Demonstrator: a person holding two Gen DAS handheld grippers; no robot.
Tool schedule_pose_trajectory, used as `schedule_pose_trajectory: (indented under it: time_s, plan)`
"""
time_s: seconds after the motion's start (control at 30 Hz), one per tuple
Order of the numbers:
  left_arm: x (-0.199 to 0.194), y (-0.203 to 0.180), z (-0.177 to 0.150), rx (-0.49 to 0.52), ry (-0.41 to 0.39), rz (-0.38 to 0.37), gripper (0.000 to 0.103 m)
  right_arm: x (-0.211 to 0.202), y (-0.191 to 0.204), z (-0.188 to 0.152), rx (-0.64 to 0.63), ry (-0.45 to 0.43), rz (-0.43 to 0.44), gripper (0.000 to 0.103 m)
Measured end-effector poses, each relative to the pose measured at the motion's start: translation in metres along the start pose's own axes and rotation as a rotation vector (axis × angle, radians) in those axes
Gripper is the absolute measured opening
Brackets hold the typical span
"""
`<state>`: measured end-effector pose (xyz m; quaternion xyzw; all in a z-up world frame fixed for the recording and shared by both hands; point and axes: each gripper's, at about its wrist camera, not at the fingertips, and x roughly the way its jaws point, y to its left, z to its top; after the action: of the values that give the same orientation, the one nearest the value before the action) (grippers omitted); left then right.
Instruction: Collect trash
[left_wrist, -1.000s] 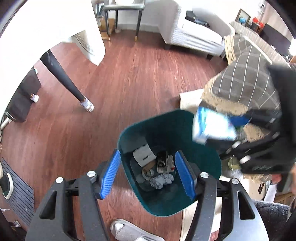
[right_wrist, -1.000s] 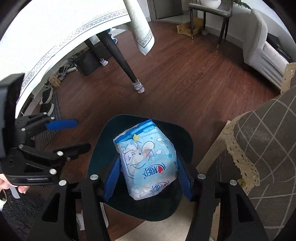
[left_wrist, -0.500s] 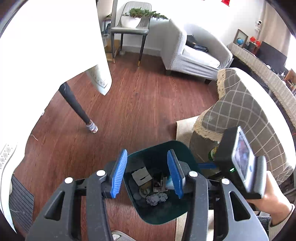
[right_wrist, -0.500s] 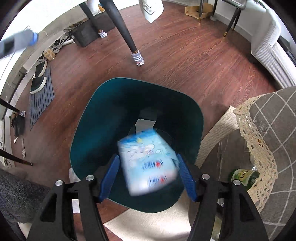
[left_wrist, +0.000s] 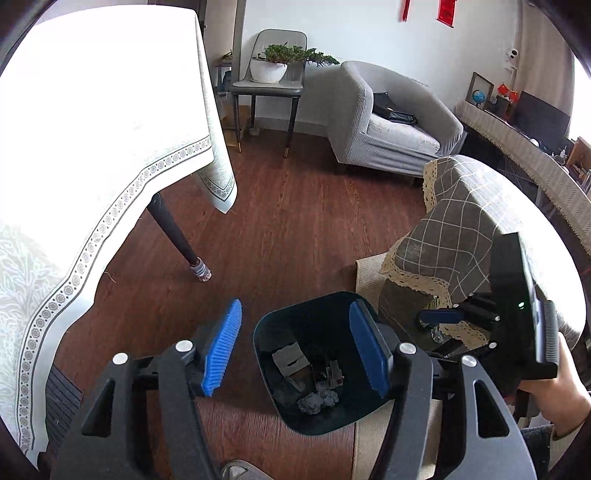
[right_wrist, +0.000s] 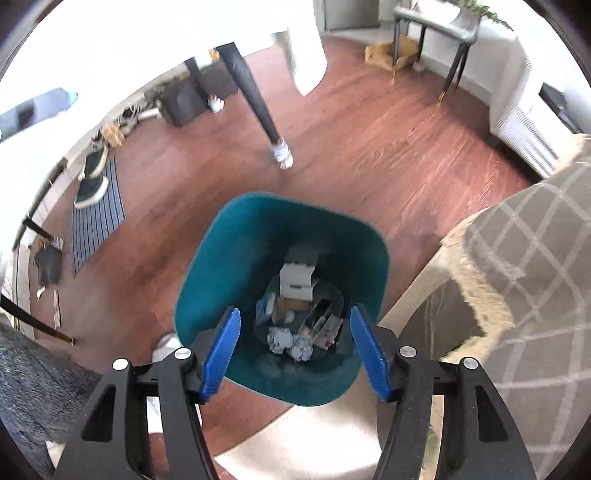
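Presently catalogued, one entry per line:

Bin: teal trash bin (right_wrist: 221, 280), stood on wood floor (right_wrist: 369, 147) at 6 o'clock of the table leg (right_wrist: 258, 107); also seen in left view (left_wrist: 280, 332).
Bin contents: white box (right_wrist: 297, 282), crumpled paper balls (right_wrist: 290, 343), blue-and-white wrapper (right_wrist: 265, 308) at 9 o'clock of the heap.
Right gripper (right_wrist: 295, 354): jaws apart and closing, nothing between the pads, poised over the bin mouth.
Left gripper (left_wrist: 295, 350): jaws apart and opening, empty, bin framed between blue pads.
Step in hand: judged a drop just finished; best followed by lifting clear straight up, avoiding the rim, then seeking the next piece.
Advice: keep jaws wide on approach to flat litter.
Hidden: bin bottom under the pile; remaining litter, none identifiable on the floor.
Hard to make out: items at 3 o'clock in the bin, dark and jumbled; top left of right view blurred.
Cut off: plaid-covered sofa (right_wrist: 524, 258); a hand (left_wrist: 561, 398) at frame edge.
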<state>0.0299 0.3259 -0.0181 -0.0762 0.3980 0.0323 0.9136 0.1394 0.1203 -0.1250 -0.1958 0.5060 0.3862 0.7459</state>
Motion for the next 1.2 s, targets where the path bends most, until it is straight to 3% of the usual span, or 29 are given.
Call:
schedule_pose_trajectory:
  time_s: [0.1,0.23,0.3,0.5,0.73,0.9,1.03,1.2]
  plan:
    - [-0.015,-0.013,-0.009,0.02,-0.042,0.013,0.078,-0.034,-0.001,-0.004,0.005,-0.089,-0.022,0.063]
    - [-0.029,-0.036,-0.023,0.056,-0.086,0.086,0.084,-0.088,-0.012,-0.023,0.067,-0.244,-0.071,0.065]
    - [-0.033,-0.045,-0.029,0.046,-0.095,0.083,0.087,-0.113,-0.018,-0.037,0.089,-0.308,-0.12,0.079]
    - [-0.044,-0.069,-0.039,0.037,-0.135,0.057,0.096,-0.188,-0.047,-0.085,0.164,-0.429,-0.269,0.092]
    - [-0.043,-0.105,-0.044,0.077,-0.146,0.126,0.098,-0.248,-0.102,-0.15,0.307,-0.476,-0.381,0.099]
    - [-0.044,-0.112,-0.046,0.061,-0.147,0.121,0.098,-0.271,-0.124,-0.19,0.35,-0.474,-0.45,0.099]
    - [-0.048,-0.117,-0.05,0.072,-0.153,0.103,0.098,-0.274,-0.127,-0.209,0.378,-0.488,-0.428,0.099]
    - [-0.052,-0.122,-0.052,0.083,-0.176,0.103,0.098,-0.278,-0.12,-0.21,0.36,-0.541,-0.371,0.1]
